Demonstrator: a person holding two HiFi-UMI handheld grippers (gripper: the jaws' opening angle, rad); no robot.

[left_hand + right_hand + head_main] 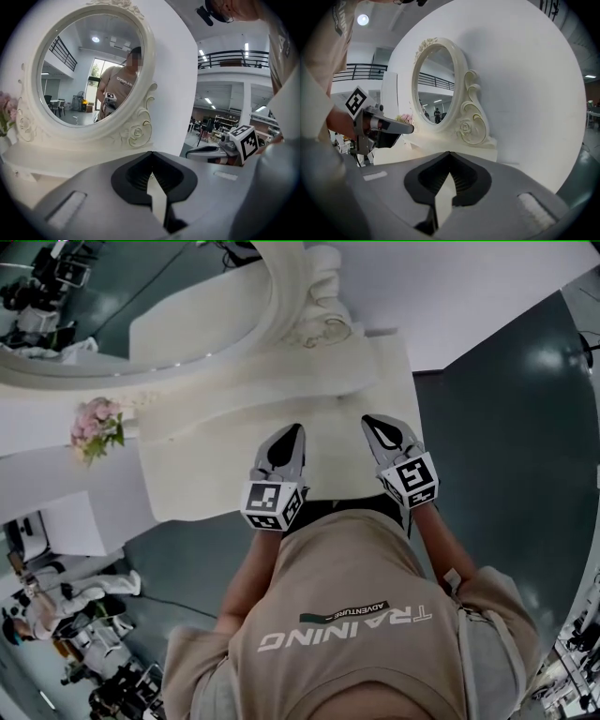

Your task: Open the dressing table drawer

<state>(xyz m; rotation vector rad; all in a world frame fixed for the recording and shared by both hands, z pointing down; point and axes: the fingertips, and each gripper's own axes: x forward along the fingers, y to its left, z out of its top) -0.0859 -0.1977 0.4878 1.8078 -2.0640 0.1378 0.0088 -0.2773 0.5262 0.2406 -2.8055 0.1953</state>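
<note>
The left gripper (151, 153) has its jaws drawn together, tips meeting, with nothing between them. The right gripper (450, 153) is closed the same way and also holds nothing.

In the head view the left gripper (296, 430) and right gripper (367, 419) hang side by side, apart from each other, both pointing away from the person over the near part of the dressing table (206, 474). Their marker cubes sit at or just past the table's near edge, close to the person's (356, 615) chest. The right gripper is near the table's right front corner, and past that edge the dark floor (506, 446) lies open. To the left the tabletop runs on bare as far as the pink flowers (97, 427). Ahead of both tips the top is bare up to the base of the carved oval mirror (281, 306).

The drawer cannot be made out in any view. Only the top and near edge of the table show, with the front below them hidden.

Only the head view gives the table's outline. The left gripper view looks up into the mirror (89, 70), whose glass reflects the person in a beige shirt, and shows the right gripper (190, 152) off to its right. The right gripper view sees the mirror (433, 89) edge-on against a white wall panel (525, 93). It also shows the left gripper (411, 129) at its left, with the flowers (405, 118) just behind.
</note>
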